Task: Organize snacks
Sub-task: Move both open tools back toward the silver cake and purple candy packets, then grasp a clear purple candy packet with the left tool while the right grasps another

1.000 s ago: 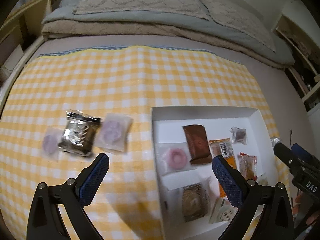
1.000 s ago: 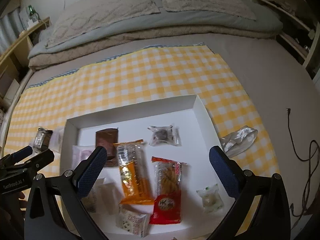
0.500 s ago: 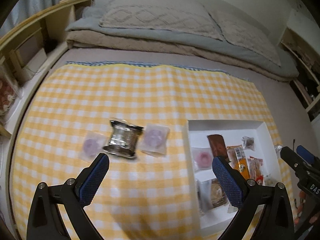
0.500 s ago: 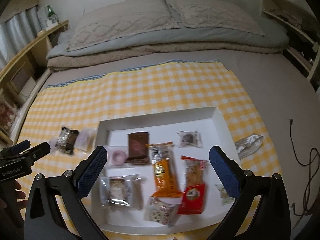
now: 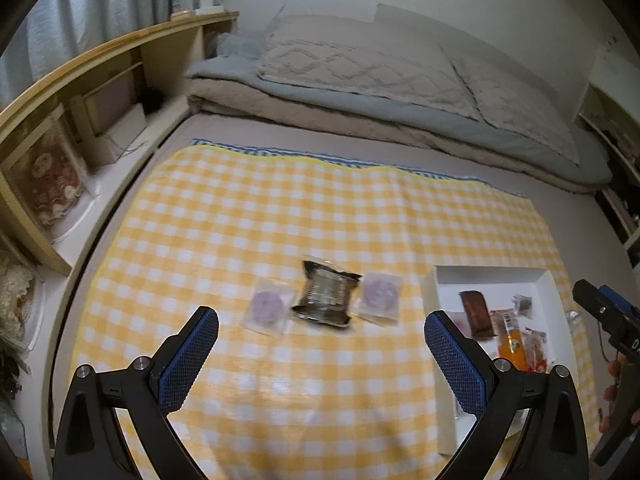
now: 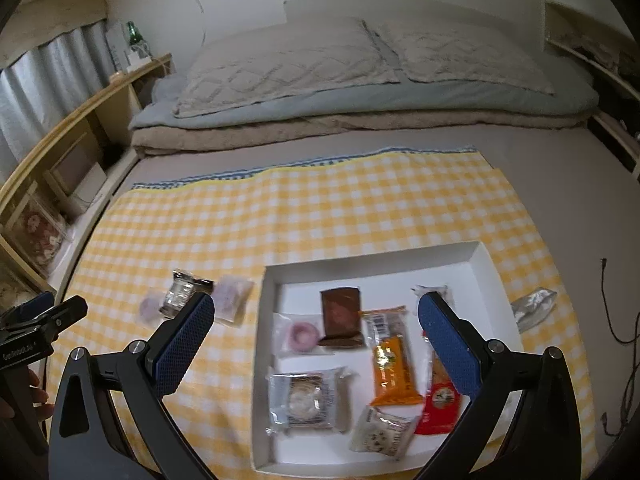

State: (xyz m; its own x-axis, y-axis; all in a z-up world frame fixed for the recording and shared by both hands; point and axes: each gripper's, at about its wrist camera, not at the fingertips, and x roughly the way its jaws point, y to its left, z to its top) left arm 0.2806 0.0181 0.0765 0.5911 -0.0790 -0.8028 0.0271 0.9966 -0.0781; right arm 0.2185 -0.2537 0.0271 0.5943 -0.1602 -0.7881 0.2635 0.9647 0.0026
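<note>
A white tray (image 6: pixel 486 268) on the yellow checked cloth (image 5: pixel 280 208) holds several wrapped snacks: a brown bar (image 6: pixel 341 316), an orange packet (image 6: pixel 394 368), a red packet (image 6: pixel 438 400) and a pink ring sweet (image 6: pixel 302 334). Left of the tray (image 5: pixel 434 280) lie three loose snacks: a dark silver packet (image 5: pixel 326 296) between two purple sweets (image 5: pixel 267 306) (image 5: pixel 379 293). My left gripper (image 5: pixel 320 356) hovers open above the cloth, just short of these. Open as well, my right gripper (image 6: pixel 316 344) hangs over the tray's left half. Nothing is between either pair of fingers.
A crumpled silver wrapper (image 6: pixel 534 308) lies right of the tray. A black cable (image 6: pixel 616 320) runs along the bed's right side. Folded bedding and pillows (image 5: pixel 380 76) fill the far end. A wooden shelf unit (image 5: pixel 72 120) lines the left side.
Both grippers have pulled back and up, so more of the bed shows. The left view swung left, bringing the three loose snacks to its centre. Both stay open.
</note>
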